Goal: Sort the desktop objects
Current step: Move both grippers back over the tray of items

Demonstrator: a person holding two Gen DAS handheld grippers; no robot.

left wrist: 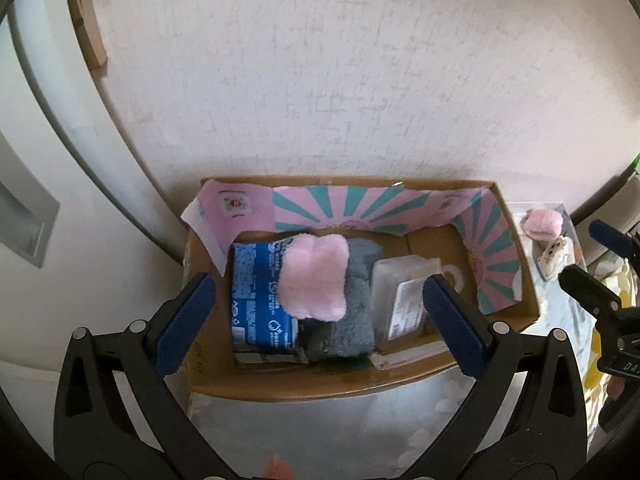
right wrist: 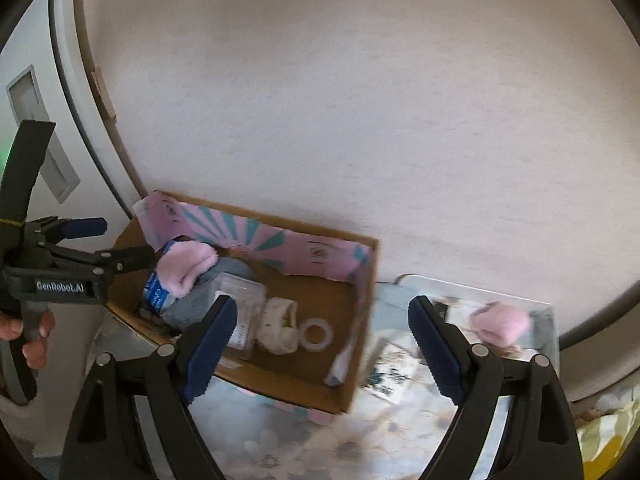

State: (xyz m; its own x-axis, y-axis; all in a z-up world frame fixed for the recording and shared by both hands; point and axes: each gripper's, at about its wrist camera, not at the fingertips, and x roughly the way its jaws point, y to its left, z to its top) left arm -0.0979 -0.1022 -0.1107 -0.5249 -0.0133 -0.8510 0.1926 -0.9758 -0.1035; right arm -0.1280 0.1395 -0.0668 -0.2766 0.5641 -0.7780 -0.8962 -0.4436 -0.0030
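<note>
A cardboard box (left wrist: 516, 248) with pink and teal lining stands against the wall. Inside it lie a blue packet (left wrist: 256, 300), a pink plush piece (left wrist: 316, 276) on a grey fluffy cloth (left wrist: 352, 320), a clear plastic case (left wrist: 400, 284), a white patterned item (right wrist: 278, 330) and a tape ring (right wrist: 317, 334). My left gripper (left wrist: 320, 284) hangs open above the box with nothing between its fingers. My right gripper (right wrist: 323, 306) is open and empty over the box's right end. Right of the box, a second pink plush piece (right wrist: 500, 322) lies on the table.
A floral tablecloth (right wrist: 280, 448) covers the table. Beside the box on the right are a speckled item (left wrist: 554, 254) and printed cards (right wrist: 390, 380). A white door (left wrist: 32, 208) is at the left, and a yellow cloth (right wrist: 612, 432) at the far right.
</note>
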